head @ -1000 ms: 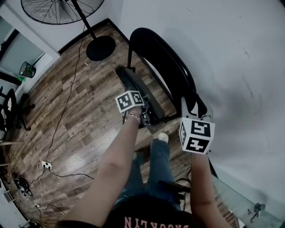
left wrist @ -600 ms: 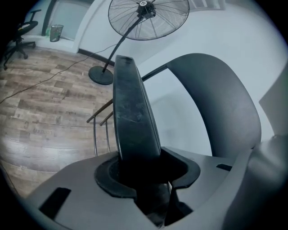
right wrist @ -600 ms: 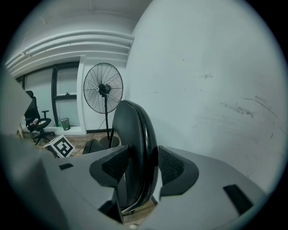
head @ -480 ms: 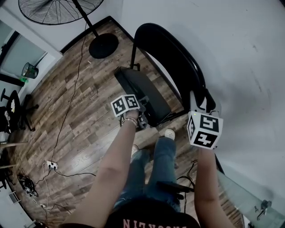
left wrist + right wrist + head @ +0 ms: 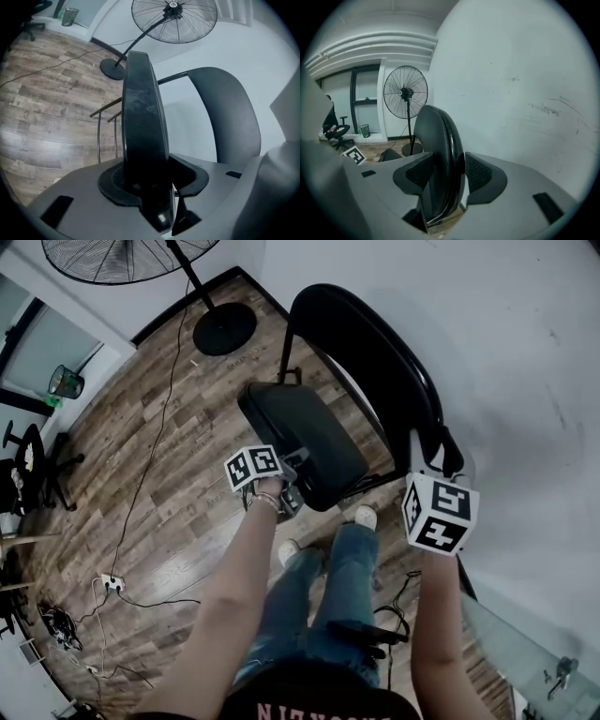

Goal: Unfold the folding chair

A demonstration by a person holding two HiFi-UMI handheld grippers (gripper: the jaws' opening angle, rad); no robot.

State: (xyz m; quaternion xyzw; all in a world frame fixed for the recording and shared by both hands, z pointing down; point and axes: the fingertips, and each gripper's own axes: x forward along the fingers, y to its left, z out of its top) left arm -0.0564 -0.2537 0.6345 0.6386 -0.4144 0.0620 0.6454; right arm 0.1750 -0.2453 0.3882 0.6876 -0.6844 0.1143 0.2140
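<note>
Now left gripper (image 5: 149, 182) fingers (image 5: 112, 185) are clamped on seat (image 5: 309, 432) edge, right gripper (image 5: 443, 180) clamped on backrest (image 5: 436, 136). Best to hold backrest steady and swing seat down smoothly until level.

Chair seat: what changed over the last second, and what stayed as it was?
The seat has swung down and away from the backrest, opening the chair further. The left gripper, clamped on the seat's edge, moved along with it. The right gripper kept its hold on the backrest, and the fan stayed put.
</note>
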